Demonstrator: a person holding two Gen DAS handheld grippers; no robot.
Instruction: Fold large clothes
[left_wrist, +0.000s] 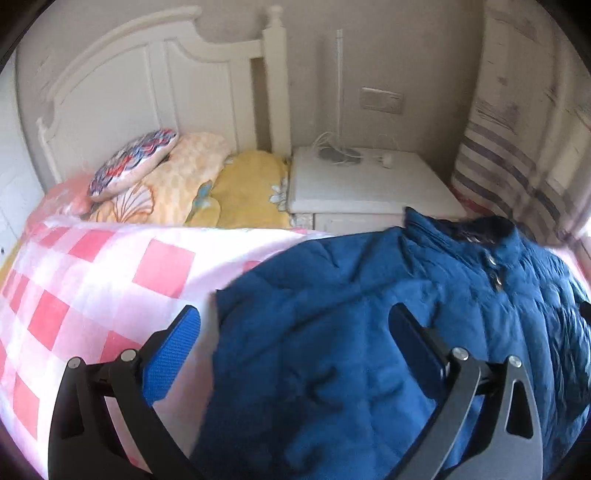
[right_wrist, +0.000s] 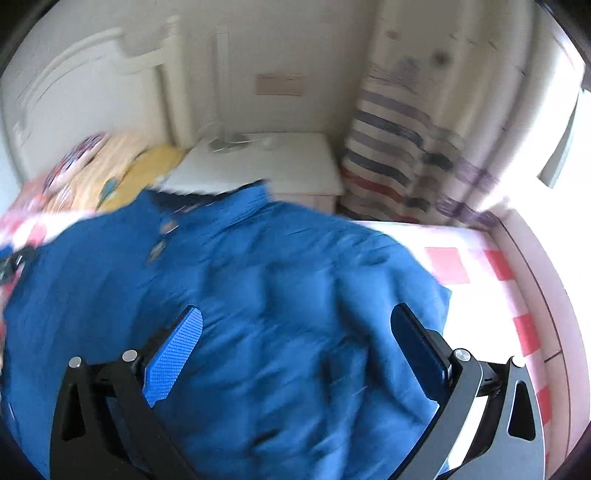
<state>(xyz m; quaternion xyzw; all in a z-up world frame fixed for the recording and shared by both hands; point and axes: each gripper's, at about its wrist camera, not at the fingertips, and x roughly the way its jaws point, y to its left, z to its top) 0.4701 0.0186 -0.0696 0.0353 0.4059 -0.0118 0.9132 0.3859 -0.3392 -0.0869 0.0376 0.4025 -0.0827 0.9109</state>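
A blue padded jacket (left_wrist: 369, 332) lies on the pink-checked bed (left_wrist: 92, 280); white nightstand (left_wrist: 369, 184) and striped curtain (right_wrist: 399, 158) beyond; left gripper (left_wrist: 295, 350) and right gripper (right_wrist: 295, 350) fingers spread wide, holding nothing.

jacket (right_wrist: 258, 295) blurred, hem cut off

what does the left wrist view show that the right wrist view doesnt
Only the left wrist view shows the whole white headboard and the patterned pillow sharply.

Only the right wrist view shows the bed's right edge and the bright window side.

Both show the blue jacket spread on the pink checked bedsheet, the white nightstand, the striped curtain, and an open tool over the jacket: left tool, right tool.
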